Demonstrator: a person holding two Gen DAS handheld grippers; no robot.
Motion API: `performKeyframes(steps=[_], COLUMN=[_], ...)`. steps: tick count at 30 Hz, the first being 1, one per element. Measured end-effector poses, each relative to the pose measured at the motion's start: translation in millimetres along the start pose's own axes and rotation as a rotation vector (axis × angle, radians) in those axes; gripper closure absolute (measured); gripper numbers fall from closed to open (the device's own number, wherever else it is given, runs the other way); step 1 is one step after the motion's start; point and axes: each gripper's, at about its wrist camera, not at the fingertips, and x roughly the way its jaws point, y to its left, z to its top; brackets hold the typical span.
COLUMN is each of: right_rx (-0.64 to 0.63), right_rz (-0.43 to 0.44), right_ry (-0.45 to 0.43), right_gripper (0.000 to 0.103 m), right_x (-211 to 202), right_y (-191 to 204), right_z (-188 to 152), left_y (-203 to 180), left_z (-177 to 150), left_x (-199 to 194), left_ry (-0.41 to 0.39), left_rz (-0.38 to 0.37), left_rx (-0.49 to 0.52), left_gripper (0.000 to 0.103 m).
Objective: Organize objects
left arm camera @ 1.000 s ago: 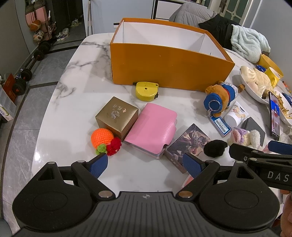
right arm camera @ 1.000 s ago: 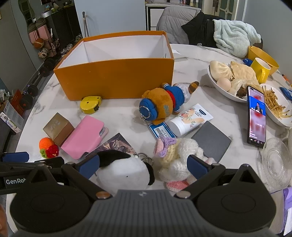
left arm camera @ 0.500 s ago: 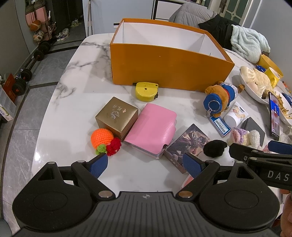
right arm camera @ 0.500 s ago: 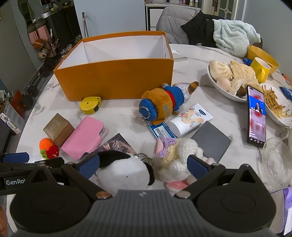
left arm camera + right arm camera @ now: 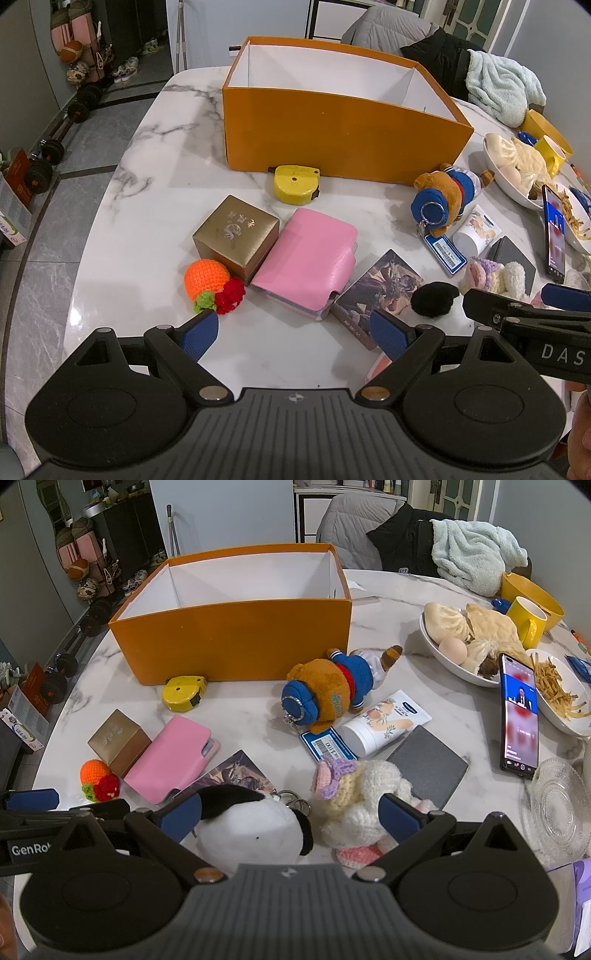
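Observation:
An open orange box (image 5: 332, 144) (image 5: 236, 642) with a white, empty inside stands at the back of the marble table (image 5: 147, 206). In front of it lie a yellow tape measure (image 5: 295, 184), a gold box (image 5: 236, 232), a pink wallet (image 5: 306, 262), a crocheted orange (image 5: 207, 278), a picture card (image 5: 384, 288), a bear plush (image 5: 328, 694), a tube (image 5: 384, 722), a grey pad (image 5: 428, 768), a crocheted doll (image 5: 365, 790) and a black-and-white plush (image 5: 251, 823). My left gripper (image 5: 291, 334) is open near the wallet. My right gripper (image 5: 291, 812) is open over the two plush toys.
At the right stand a bowl of buns (image 5: 465, 642), a plate of fries (image 5: 557, 694), a yellow mug (image 5: 526, 622), a lit phone (image 5: 519, 716) and a glass dish (image 5: 557, 812). Clothes hang over chairs (image 5: 424, 539) behind the table. Dumbbells (image 5: 48, 162) lie on the floor at the left.

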Motion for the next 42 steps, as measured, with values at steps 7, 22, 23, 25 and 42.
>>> performKeyframes(steps=[7,22,23,25,42], right_rx=[0.002,0.002,0.002,0.002,-0.03], right_rz=[-0.002,-0.001,-0.001,0.0,0.068], right_ry=[0.002,0.002,0.002,0.002,-0.017], right_gripper=[0.001,0.001,0.001,0.001,0.001], right_x=[-0.2,-0.6,-0.7,-0.6,1.2], right_y=[-0.1,-0.7,-1.0,-0.5,-8.8], right_z=[0.6,0.5,0.6,0.4,10.2], left_y=[-0.1,-0.2,-0.2,-0.3,-0.1], left_z=[-0.1,0.4,0.4,0.5,0.7], left_x=[0.0,0.2,0.2,0.4,2.4], left_ry=[0.0,0.001,0.0,0.0,-0.011], left_rz=[0.0,-0.002,-0.002,-0.002,0.008], left_rx=[-0.001,0.0,0.0,0.0,0.038], left_gripper=[0.0,0.0,0.0,0.0,0.0])
